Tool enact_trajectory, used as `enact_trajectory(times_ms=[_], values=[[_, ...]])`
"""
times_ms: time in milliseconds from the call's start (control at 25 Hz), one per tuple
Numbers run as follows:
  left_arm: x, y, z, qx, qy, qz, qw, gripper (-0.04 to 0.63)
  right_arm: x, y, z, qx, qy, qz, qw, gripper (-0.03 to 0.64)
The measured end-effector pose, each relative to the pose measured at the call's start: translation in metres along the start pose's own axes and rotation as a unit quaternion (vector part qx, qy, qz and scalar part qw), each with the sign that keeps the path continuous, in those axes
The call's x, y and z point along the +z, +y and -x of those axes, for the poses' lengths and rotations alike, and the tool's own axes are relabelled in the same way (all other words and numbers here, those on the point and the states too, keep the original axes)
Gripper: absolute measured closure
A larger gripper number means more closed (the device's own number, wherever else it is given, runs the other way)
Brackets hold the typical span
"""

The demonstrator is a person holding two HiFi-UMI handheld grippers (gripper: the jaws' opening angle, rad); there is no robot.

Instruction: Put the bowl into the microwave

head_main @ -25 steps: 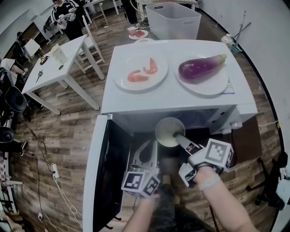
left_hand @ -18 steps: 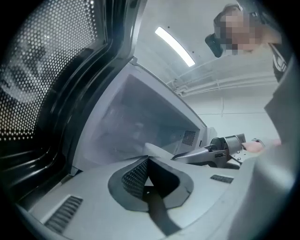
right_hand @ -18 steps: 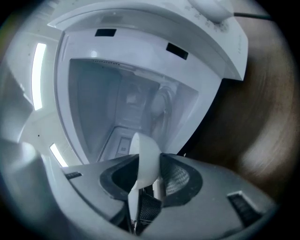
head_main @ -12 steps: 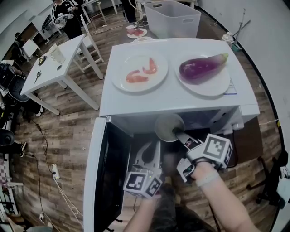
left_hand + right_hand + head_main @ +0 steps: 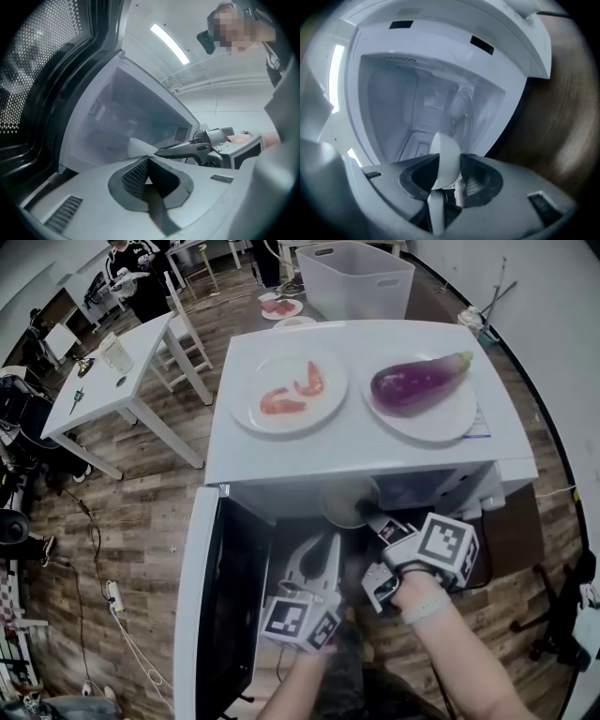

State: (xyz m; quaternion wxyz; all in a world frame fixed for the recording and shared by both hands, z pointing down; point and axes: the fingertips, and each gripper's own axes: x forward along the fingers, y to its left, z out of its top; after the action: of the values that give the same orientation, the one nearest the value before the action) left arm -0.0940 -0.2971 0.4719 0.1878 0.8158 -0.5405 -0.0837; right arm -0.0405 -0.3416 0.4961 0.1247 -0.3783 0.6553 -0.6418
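A white box-shaped microwave [image 5: 356, 454] stands with its dark-windowed door [image 5: 211, 606] swung open to the left. On its top rest two round white plates: the left plate [image 5: 246, 381] carries red food pieces [image 5: 292, 390] and the right plate [image 5: 459, 418] a glossy purple eggplant [image 5: 412, 382]. The small white bowl [image 5: 343, 506] hangs at the cavity mouth, its rim clamped between the jaws of the right gripper [image 5: 368, 516], while the left gripper [image 5: 328, 545], nearer and leftward, has its jaws together on nothing.

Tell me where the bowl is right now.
In the head view, just right of centre, the bowl hangs in the open microwave's mouth, under its top edge, with its rim pinched by the right gripper.
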Motion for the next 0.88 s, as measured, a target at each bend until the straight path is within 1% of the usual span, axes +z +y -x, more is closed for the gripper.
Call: enact_trajectory(times_ms=[120, 280, 440, 520, 600, 680, 800, 880], values=[[0.001, 0.001, -0.003, 0.001, 0.0, 0.002, 1.0, 0.595, 0.003, 0.004, -0.001, 0.011, -0.001, -0.001, 1.0, 0.465], [0.004, 0.004, -0.005, 0.003, -0.004, 0.005, 1.0, 0.595, 0.002, 0.007, -0.001, 0.023, 0.008, 0.015, 1.0, 0.448], [0.006, 0.008, -0.008, 0.009, -0.004, 0.01, 0.9999, 0.595, 0.001, 0.013, 0.0, 0.035, 0.021, 0.05, 0.998, 0.418], [0.007, 0.009, -0.009, 0.011, -0.004, 0.012, 0.9999, 0.595, 0.0, 0.014, 0.001, 0.043, 0.029, 0.073, 0.996, 0.417], [0.007, 0.01, -0.01, 0.013, -0.004, 0.013, 0.9998, 0.595, 0.0, 0.018, 0.001, 0.064, 0.04, 0.104, 0.992, 0.408], [0.007, 0.011, -0.011, 0.014, -0.005, 0.015, 0.9998, 0.595, -0.003, 0.024, 0.001, 0.091, 0.053, 0.116, 0.988, 0.4], [0.007, 0.011, -0.013, 0.017, -0.005, 0.019, 0.9997, 0.595, -0.01, 0.031, 0.003, 0.113, 0.071, 0.12, 0.984, 0.34], [0.007, 0.012, -0.014, 0.018, -0.006, 0.021, 0.9996, 0.595, -0.013, 0.028, 0.005, 0.105, 0.083, 0.143, 0.981, 0.32]])
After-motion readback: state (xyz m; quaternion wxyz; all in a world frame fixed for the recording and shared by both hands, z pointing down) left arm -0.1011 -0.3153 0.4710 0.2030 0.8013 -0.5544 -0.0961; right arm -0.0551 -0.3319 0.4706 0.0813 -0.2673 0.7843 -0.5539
